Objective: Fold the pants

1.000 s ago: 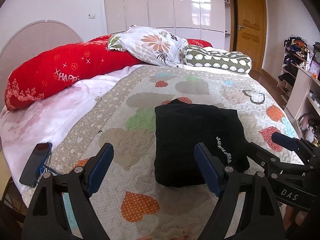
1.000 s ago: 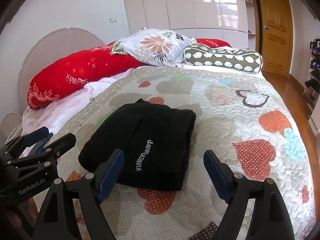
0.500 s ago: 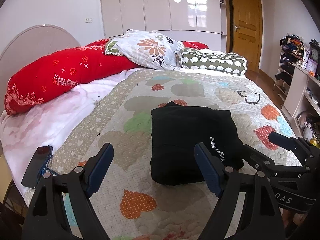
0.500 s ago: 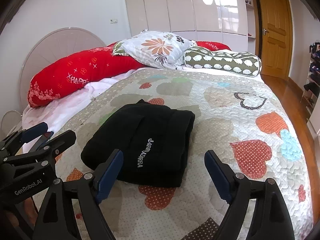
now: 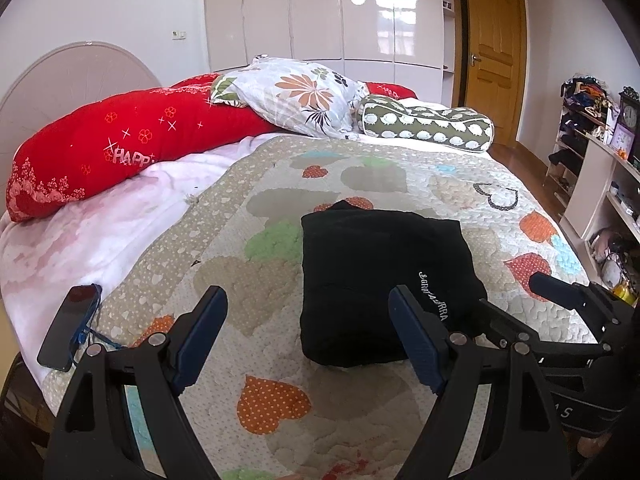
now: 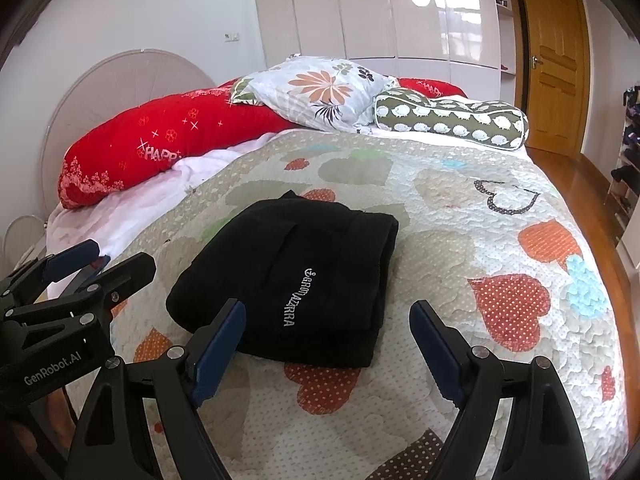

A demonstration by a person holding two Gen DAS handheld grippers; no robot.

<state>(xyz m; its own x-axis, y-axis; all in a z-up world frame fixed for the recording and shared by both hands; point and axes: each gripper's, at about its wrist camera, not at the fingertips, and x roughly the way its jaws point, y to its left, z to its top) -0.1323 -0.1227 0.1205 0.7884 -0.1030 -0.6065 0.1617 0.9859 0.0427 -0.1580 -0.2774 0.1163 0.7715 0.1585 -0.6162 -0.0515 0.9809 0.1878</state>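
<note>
**Folded black pants on the heart quilt, both grippers empty**

In the left wrist view, a dark phone (image 5: 68, 328) lies at the far left edge of the bed, on the pale pink sheet (image 5: 80, 240). Above it, in the upper left of the frame, a long red pillow (image 5: 132, 148) stretches toward a floral pillow (image 5: 296, 96) and a green patterned bolster (image 5: 428, 128) at upper centre. The left gripper (image 5: 308, 320) fills the bottom of the frame, its blue-padded fingers (image 5: 202, 336) spread wide apart with nothing between them but the heart-patterned quilt (image 5: 280, 400). The black pants (image 5: 376, 272) lie folded into a compact rectangle at centre, flat on the quilt, white lettering facing up. The right gripper (image 5: 516, 300) enters from the lower right of that frame, just beside the pants. A shelf unit (image 5: 600, 168) stands along the right edge.

In the right wrist view, the left gripper (image 6: 80, 262) shows at the lower left. The pants (image 6: 288, 280) sit centre-left, and the right gripper (image 6: 328, 336) holds its fingers (image 6: 218, 346) well apart and empty, the left one in front of the pants' near edge.
</note>
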